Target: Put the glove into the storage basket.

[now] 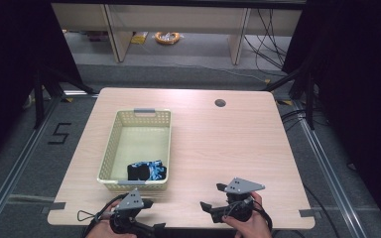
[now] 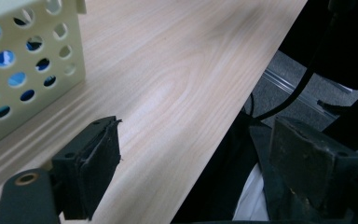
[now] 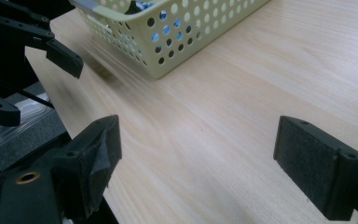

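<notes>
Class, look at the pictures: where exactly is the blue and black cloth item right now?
In the high view, the blue and black cloth item lies inside the pale yellow basket, at its near end on the table's left half, just beyond the left gripper.

High view: overhead, looking forward-down on table (image 1: pixel 218 144). Gripper views: low, close; all share basket (image 1: pixel 110 148).

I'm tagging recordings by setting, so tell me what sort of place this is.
Probably a lab or data-collection station, not a home: a bare wooden table ringed by black curtains, a taped "5" on the floor, and loose cables behind.
</notes>
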`<state>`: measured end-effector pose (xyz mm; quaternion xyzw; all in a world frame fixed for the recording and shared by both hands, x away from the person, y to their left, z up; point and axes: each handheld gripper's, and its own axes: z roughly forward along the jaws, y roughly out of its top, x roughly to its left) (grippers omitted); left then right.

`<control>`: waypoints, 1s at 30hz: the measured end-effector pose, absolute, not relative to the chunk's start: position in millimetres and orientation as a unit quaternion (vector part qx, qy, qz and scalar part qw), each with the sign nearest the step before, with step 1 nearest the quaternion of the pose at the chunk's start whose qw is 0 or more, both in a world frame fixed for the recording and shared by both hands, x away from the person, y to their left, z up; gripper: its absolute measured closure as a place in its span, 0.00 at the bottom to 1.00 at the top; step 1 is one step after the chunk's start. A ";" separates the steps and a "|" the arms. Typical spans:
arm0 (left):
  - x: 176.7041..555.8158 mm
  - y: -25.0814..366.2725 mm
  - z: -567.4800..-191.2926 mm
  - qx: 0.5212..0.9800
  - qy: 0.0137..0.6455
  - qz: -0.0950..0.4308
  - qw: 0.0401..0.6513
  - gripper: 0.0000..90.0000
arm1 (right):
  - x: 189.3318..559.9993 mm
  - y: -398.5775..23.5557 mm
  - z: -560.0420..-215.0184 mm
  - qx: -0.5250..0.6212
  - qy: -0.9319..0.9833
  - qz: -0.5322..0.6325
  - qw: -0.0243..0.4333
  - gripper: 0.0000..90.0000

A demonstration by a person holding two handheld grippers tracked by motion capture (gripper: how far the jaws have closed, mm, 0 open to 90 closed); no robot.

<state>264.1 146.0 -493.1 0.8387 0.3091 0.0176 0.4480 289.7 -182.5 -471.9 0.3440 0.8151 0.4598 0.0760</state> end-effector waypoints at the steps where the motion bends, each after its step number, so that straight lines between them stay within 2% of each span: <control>1: 263.6 145.8 -494.0 0.839 0.307 0.015 0.449 0.18 | 287.7 -182.7 -472.2 0.352 0.813 0.455 0.086 0.18; 18: 250.9 147.7 -506.4 0.860 0.299 0.023 0.412 0.18 | 277.8 -183.0 -484.3 0.347 0.835 0.419 0.079 0.18; 30: 244.0 151.2 -507.0 0.865 0.287 0.028 0.411 0.18 | 268.9 -183.5 -492.2 0.337 0.853 0.391 0.080 0.18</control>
